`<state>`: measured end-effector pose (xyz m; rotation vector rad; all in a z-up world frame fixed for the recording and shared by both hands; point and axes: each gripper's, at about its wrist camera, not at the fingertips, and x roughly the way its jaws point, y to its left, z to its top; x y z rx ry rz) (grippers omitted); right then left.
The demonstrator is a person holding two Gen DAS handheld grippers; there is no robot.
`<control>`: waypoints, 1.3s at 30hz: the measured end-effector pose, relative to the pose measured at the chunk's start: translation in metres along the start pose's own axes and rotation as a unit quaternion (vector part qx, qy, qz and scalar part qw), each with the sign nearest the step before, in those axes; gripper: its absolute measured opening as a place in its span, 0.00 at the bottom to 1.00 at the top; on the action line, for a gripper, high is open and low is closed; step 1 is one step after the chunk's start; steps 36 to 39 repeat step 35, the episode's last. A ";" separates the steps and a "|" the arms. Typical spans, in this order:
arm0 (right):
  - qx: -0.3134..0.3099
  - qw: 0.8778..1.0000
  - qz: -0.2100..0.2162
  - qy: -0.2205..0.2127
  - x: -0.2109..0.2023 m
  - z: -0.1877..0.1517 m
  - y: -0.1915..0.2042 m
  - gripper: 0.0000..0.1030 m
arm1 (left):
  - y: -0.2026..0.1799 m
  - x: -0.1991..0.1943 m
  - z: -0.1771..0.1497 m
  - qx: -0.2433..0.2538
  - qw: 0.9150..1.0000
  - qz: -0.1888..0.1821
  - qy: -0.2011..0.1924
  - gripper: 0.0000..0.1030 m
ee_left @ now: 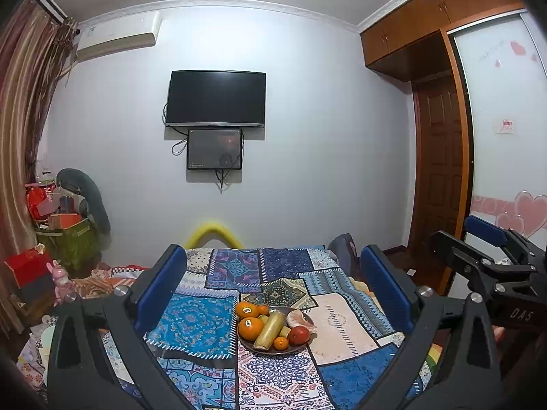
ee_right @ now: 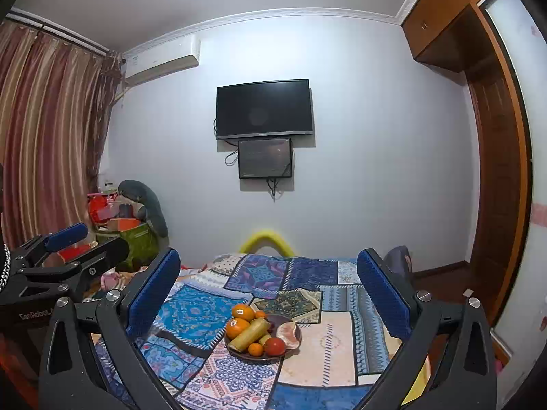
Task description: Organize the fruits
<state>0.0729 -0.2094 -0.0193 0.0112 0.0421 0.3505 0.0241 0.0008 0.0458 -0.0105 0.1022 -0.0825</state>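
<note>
I see the plate (ee_left: 273,351) of fruit mid-surface, its long yellow-green piece (ee_left: 270,329) lying near-left to far-right. Patchwork cloth (ee_left: 195,321) beneath, television (ee_left: 216,98) on the far wall. My left claw (ee_left: 273,294) and right claw (ee_right: 270,297) both gape, holding nothing.

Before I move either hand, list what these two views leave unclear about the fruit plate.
- Plate: the piled fruit hides its inside in both views.
- Small greenish pieces between the yellow-green cylinder and red fruit: mostly covered, kind unclear.
- Stickers on the two large oranges: too small to read.
- Pale pink piece: which fruit it is, unclear in both.
- Table edges: cut off by the open tongs.
</note>
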 end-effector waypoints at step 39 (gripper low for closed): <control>0.003 1.000 -0.001 0.008 0.002 0.004 -0.002 1.00 | -0.003 0.006 -0.003 0.000 1.000 -0.023 0.012 1.00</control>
